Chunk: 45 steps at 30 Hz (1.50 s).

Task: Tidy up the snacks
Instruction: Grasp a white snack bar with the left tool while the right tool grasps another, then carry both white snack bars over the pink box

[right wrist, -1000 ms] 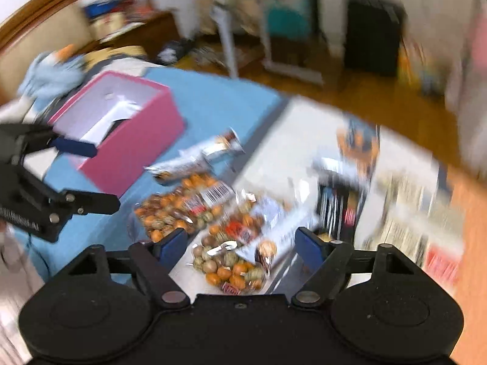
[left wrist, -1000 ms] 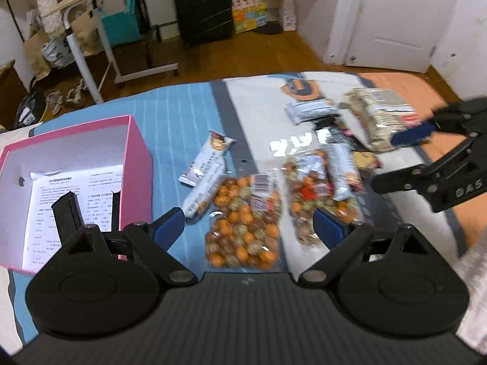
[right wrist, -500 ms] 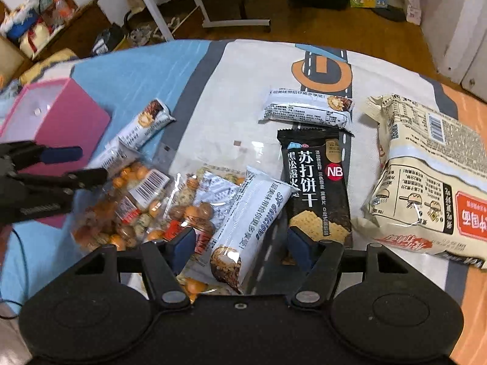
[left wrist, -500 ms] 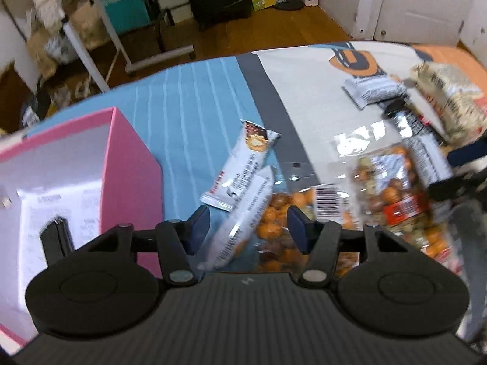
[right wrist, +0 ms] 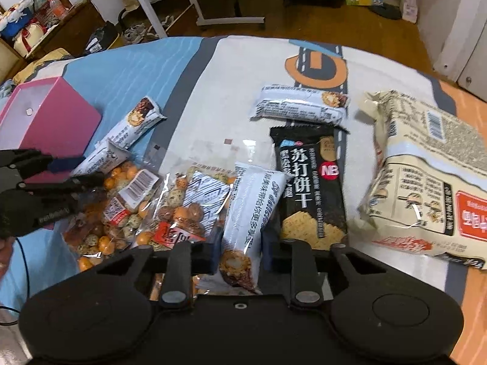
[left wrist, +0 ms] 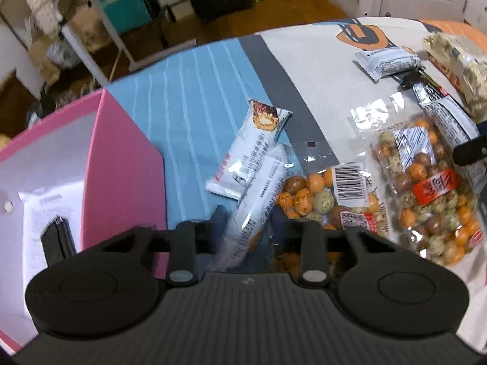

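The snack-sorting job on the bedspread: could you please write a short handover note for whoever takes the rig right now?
Left hand-held gripper: closed on a white snack bar lying beside the pink box.
Right hand-held gripper: closed on another white bar resting on the nut bags.
Done: nothing visibly boxed; the pink box shows only a paper sheet and a small black item.
Left: both gripped bars, a third bar, a fourth bar, two nut bags, black cracker pack, large cream bag.
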{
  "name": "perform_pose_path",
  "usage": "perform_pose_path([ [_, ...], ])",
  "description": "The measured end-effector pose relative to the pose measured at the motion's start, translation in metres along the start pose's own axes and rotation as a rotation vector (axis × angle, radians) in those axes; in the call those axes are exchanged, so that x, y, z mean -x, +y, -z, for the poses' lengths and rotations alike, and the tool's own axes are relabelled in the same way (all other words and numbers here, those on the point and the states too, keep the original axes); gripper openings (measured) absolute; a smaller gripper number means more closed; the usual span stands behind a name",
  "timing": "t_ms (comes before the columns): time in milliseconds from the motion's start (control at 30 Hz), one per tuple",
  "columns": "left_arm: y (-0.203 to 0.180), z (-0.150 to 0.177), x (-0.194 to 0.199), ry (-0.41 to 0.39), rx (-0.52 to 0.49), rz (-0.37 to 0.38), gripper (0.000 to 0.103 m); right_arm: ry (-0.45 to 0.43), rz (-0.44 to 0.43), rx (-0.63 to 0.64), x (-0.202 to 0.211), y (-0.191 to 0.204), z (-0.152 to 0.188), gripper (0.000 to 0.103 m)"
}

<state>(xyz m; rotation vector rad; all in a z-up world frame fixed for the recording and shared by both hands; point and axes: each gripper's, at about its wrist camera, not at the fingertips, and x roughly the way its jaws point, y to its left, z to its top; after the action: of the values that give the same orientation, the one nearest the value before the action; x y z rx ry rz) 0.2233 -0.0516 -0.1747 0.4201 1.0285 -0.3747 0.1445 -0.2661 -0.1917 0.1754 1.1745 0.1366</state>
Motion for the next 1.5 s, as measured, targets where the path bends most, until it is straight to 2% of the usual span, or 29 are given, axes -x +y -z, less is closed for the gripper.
perform_pose_path([
  [167, 0.004, 0.002, 0.002, 0.025, 0.031, 0.01, 0.025, 0.004, 0.009, 0.017, 0.005, 0.003, 0.002, 0.029],
  [367, 0.005, 0.004, 0.022, -0.007, 0.076, 0.013, 0.022, -0.013, -0.009, 0.036, 0.014, 0.01, 0.005, 0.03],
  [467, 0.006, 0.008, 0.034, -0.018, 0.113, 0.037, 0.021, -0.008, -0.03, 0.026, 0.018, 0.01, 0.007, 0.03],
  [633, 0.001, 0.014, 0.051, -0.036, 0.113, 0.035, 0.021, 0.004, -0.039, 0.034, 0.023, 0.015, 0.015, 0.029],
  [967, 0.004, 0.024, 0.043, 0.0, 0.175, 0.05, 0.02, -0.009, -0.046, 0.13, 0.034, 0.037, 0.027, 0.029],
  [1300, 0.003, 0.046, 0.078, 0.014, 0.221, 0.105, 0.019, 0.004, -0.091, 0.258, 0.033, 0.058, 0.039, 0.029],
  [1400, 0.002, 0.056, 0.09, 0.042, 0.222, 0.11, 0.019, 0.029, -0.112, 0.263, 0.036, 0.062, 0.045, 0.029],
  [1500, 0.004, 0.071, 0.099, 0.086, 0.229, 0.148, 0.019, 0.059, -0.163, 0.259, 0.043, 0.066, 0.052, 0.029],
])
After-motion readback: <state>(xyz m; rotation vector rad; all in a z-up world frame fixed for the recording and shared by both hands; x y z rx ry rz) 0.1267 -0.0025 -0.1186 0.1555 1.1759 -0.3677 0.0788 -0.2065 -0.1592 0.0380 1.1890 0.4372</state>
